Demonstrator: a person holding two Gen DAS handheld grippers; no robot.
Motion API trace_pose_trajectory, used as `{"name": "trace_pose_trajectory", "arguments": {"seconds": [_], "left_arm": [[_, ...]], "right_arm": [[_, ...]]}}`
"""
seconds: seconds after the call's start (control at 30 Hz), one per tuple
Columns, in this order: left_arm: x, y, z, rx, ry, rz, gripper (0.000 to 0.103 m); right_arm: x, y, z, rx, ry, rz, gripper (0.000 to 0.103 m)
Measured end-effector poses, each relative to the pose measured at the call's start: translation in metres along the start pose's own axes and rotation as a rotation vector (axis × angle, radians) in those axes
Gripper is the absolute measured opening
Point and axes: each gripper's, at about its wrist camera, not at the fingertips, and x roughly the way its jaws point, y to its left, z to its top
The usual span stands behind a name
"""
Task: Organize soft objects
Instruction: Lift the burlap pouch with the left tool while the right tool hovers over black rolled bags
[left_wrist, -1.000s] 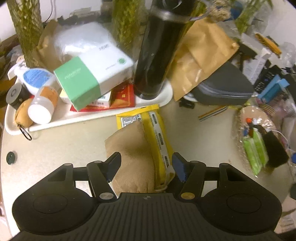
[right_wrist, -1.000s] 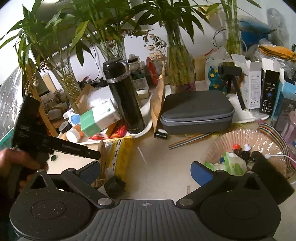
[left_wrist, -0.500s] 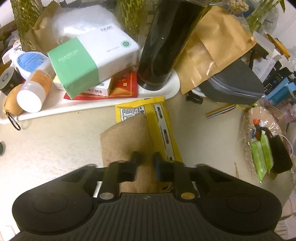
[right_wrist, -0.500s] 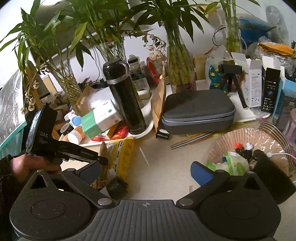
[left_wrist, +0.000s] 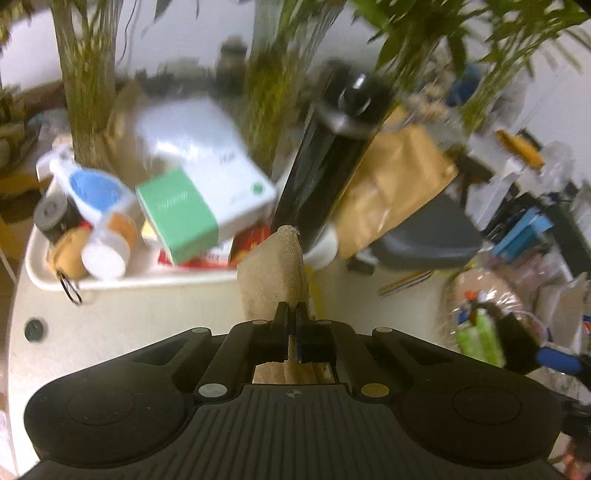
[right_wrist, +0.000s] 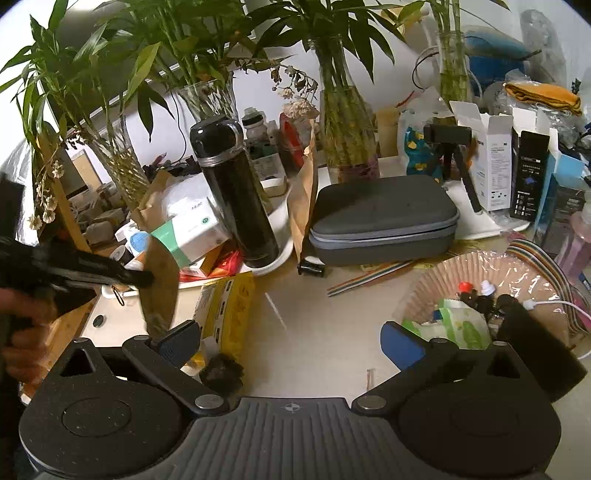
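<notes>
My left gripper (left_wrist: 292, 314) is shut on a tan cloth pouch (left_wrist: 271, 273) and holds it lifted above the table, edge up. In the right wrist view the same pouch (right_wrist: 160, 280) hangs from the left gripper (right_wrist: 142, 277) at the left. A yellow packet (right_wrist: 231, 306) lies on the table below it. My right gripper (right_wrist: 291, 341) is open and empty, low over the table's front.
A white tray (left_wrist: 110, 282) holds a green-and-white box (left_wrist: 201, 195), bottles and a tall black flask (left_wrist: 328, 166). A grey zip case (right_wrist: 384, 218), plant vases, a lined basket (right_wrist: 484, 295) of small items and a small dark lump (right_wrist: 221, 373) crowd the table.
My left gripper closed on the tan pouch and lifted it off the yellow packet, tilting upward. The right gripper stayed still and open.
</notes>
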Motion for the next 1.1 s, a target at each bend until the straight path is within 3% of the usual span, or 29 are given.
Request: {"name": "trace_pose_trajectory", "arguments": {"seconds": [0.4, 0.8, 0.9, 1.1], "left_arm": [[-0.086, -0.001, -0.009, 0.074, -0.178, -0.051, 0.003], [-0.144, 0.019, -0.038, 0.067, -0.253, -0.067, 0.003], [-0.147, 0.028, -0.045, 0.044, -0.241, -0.095, 0.003], [-0.150, 0.039, -0.050, 0.038, -0.237, -0.080, 0.003]], "right_arm": [[0.006, 0.008, -0.001, -0.022, 0.017, 0.010, 0.103], [0.042, 0.029, 0.002, -0.139, 0.105, 0.101, 0.103], [0.052, 0.028, 0.006, -0.155, 0.130, 0.141, 0.103], [0.068, 0.029, 0.008, -0.177, 0.171, 0.185, 0.103]]}}
